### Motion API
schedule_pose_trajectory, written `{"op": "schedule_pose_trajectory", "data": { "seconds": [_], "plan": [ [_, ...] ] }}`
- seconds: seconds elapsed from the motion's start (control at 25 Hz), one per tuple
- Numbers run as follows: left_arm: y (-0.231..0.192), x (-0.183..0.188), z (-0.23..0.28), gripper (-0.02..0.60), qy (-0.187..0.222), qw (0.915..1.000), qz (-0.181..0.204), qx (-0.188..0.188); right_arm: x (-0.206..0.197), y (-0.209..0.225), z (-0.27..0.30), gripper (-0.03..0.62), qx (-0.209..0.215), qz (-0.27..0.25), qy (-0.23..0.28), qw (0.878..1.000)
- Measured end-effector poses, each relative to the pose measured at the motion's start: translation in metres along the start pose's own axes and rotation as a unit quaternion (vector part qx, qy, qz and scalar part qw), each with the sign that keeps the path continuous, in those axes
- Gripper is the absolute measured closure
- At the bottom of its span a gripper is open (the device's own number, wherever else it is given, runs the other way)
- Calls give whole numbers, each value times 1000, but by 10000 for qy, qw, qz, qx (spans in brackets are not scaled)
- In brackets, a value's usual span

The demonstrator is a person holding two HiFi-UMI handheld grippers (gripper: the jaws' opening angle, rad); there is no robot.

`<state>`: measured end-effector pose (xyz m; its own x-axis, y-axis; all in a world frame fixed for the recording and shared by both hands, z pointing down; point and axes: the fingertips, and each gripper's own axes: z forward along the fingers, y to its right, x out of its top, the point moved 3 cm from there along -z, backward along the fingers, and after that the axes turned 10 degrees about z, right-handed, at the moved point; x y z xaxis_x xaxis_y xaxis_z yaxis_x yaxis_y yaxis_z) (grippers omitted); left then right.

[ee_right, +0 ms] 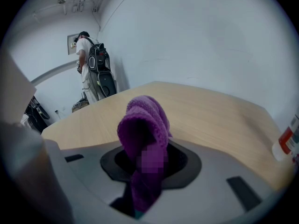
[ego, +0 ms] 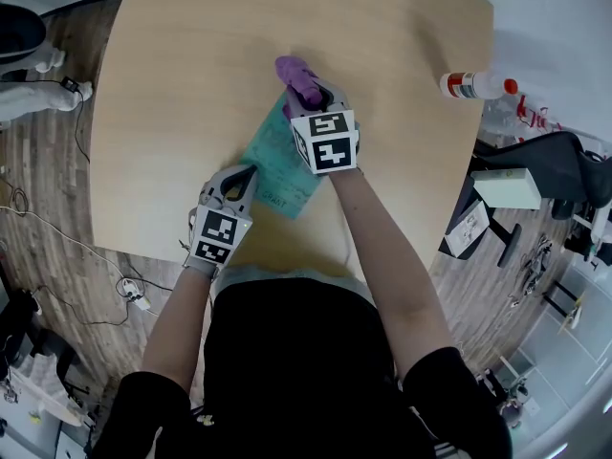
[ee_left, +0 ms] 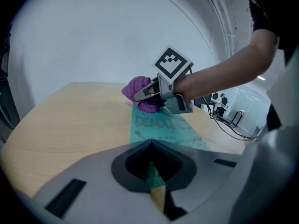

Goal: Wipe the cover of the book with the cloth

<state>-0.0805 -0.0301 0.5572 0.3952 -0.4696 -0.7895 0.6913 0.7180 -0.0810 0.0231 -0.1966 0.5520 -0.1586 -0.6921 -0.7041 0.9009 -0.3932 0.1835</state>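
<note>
A thin teal book (ego: 277, 165) lies flat on the light wooden table (ego: 182, 94). My left gripper (ego: 246, 176) is shut on the book's near edge; in the left gripper view the teal cover (ee_left: 163, 129) runs straight into my closed jaws (ee_left: 156, 190). My right gripper (ego: 311, 96) is shut on a bunched purple cloth (ego: 296, 75) and rests at the book's far end. The left gripper view shows the cloth (ee_left: 139, 93) pressed down on the cover's far edge. In the right gripper view the cloth (ee_right: 142, 127) sticks up from between the jaws (ee_right: 145, 183).
A white bottle with a red cap (ego: 473, 85) lies near the table's right edge, also visible as a bottle (ee_right: 287, 141) at right. An office chair (ego: 555, 165) and cables (ego: 57, 247) are on the floor. A person with a backpack (ee_right: 91, 69) stands by the far wall.
</note>
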Motion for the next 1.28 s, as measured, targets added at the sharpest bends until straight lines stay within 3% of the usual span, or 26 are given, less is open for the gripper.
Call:
{"op": "schedule_pose_trajectory", "data": {
  "seconds": [0.28, 0.44, 0.92, 1.28],
  "plan": [
    [-1, -1, 0, 561, -3, 9999, -102, -60, -16, 24, -22, 473, -143, 110, 47, 9998],
    [0, -1, 0, 561, 14, 9999, 96, 48, -28, 36, -36, 471, -234, 190, 21, 9995],
    [0, -1, 0, 561, 70, 10000, 41, -18, -61, 64, -77, 471, -609, 890, 166, 9940],
    [-1, -2, 0, 561, 107, 9999, 40, -51, -89, 36, -92, 476, -788, 376, -13, 9962]
  ]
}}
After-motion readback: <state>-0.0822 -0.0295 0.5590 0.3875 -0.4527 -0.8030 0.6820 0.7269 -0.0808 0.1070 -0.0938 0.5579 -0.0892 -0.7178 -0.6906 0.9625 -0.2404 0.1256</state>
